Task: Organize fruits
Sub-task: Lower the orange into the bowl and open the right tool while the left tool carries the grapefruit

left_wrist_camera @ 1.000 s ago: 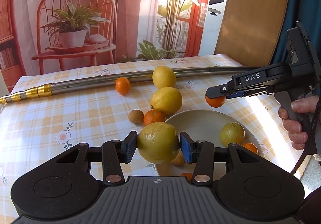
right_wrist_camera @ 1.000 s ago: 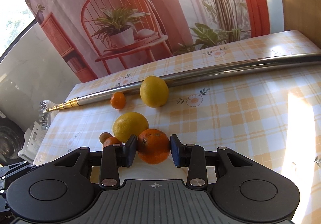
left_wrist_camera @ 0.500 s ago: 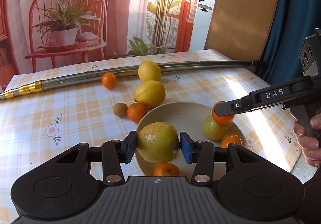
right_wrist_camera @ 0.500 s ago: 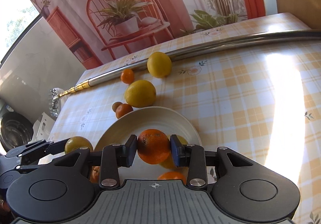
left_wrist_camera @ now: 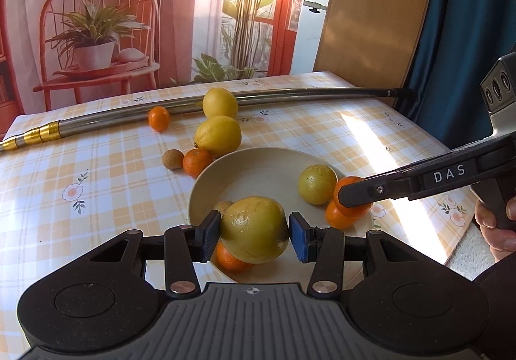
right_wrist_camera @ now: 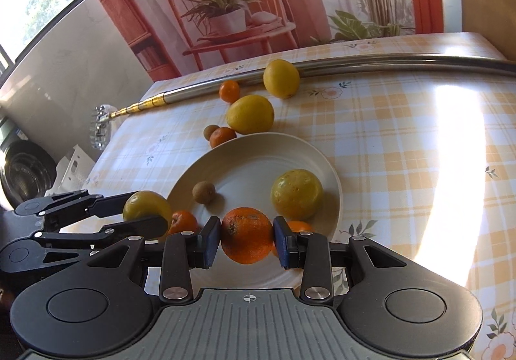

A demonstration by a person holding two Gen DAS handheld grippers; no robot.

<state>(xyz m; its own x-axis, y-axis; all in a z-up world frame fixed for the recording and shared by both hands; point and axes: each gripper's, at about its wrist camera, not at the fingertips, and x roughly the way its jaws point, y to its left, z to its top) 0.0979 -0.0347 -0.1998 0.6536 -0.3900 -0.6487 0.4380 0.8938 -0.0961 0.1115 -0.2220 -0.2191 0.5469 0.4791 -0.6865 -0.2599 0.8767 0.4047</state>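
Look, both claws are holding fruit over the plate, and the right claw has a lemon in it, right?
Not quite. The right claw is clamped on an orange, not a lemon; the right wrist view shows it clearly between the pads. The rest is right: the left claw holds a yellow-green citrus fruit, and both hang over the plate.

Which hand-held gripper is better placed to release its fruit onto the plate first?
Probably the right hand-held gripper: its orange hangs low over the plate rim. The left holds its yellow fruit above an orange.
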